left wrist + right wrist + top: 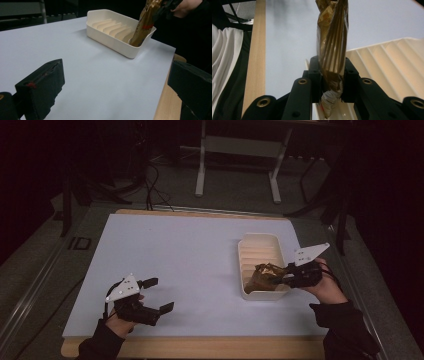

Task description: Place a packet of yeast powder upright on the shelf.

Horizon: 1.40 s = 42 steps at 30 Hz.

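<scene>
Covering wooden table point(200, 347), pale sheet point(175, 265), dim room, perhaps grey floor point(235, 195)

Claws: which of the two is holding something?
The right claw, shut on the gold packet over the white tray; the left claw stands open, empty.

- No lettering, brand or number can be read on the gold wrapper point(333, 42) held in my right tongs point(331, 75); its red mark is too blurred to make out.
- The cream tray point(110, 42) carries no legible label.
- My worktop point(190, 265) bears no sign or print.
</scene>
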Tool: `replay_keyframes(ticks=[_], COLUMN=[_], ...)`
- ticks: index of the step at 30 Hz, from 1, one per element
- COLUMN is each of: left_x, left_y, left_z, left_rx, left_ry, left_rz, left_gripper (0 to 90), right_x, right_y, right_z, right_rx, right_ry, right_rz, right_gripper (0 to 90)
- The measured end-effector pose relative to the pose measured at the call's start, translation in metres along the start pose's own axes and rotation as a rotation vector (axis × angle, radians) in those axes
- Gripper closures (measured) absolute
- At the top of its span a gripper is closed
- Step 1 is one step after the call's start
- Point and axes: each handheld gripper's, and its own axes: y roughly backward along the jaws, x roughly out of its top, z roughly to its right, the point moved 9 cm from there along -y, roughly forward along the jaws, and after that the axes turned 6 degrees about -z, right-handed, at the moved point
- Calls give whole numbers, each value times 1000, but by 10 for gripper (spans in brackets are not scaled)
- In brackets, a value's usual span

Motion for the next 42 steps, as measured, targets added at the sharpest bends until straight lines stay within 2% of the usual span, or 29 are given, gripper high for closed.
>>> replay_keyframes(ticks=[4,8,9,10,13,15,16,17,18,20,22,26,27,28,32,39,41,42], left_x=[-1,-1,-2,-2,-4,-4,-4,-5,-5,-5,-5,-4,-4,-4,-3,-4,-4,-3], left_y=[0,-1,-1,-1,-2,-2,-2,-2,-2,-3,-3,-3,-3,-3,-3,-3,-3,-2], left_z=[-1,-2,-2,-3,-3,-3,-3,-3,-3,-2,-2,-1,-1,-1,1,2,2,3], left_rx=[-1,1,3,3,4,4,4,3,3,0,2,1,-1,0,-2,3,1,-1], left_ry=[4,2,1,3,1,3,3,-2,-2,-8,-10,-13,-16,-19,-21,-32,-29,-28], left_rz=[-2,-1,-4,-3,-9,-9,-9,-10,-10,-9,-9,-8,-7,-6,-1,-11,-11,-4], left_gripper=[18,18,18,18,18,18,18,18,18,18,18,18,18,18,18,18,18,18], right_x=[-3,-3,-3,0,8,14,14,22,22,34,41,56,56,63,72,88,90,92], right_y=[-4,-2,-2,-1,4,9,9,16,16,28,35,46,46,49,48,31,26,24], right_z=[0,0,0,-1,-4,-5,-5,-6,-6,-7,-8,-11,-11,-17,-24,-49,-54,-57], right_rx=[9,-4,-7,-20,-46,-60,-60,-80,-80,-126,-148,-198,-198,-201,-209,-199,-218,-212], right_ry=[-23,-29,-40,-70,-98,-125,-125,-115,-115,-93,-98,-111,-111,-111,-115,-100,-99,-99], right_rz=[39,36,29,26,34,41,41,74,74,112,127,160,160,178,196,216,221,224], right_gripper=[743,717,699,628,538,530,530,482,482,480,473,394,394,340,284,151,124,103])
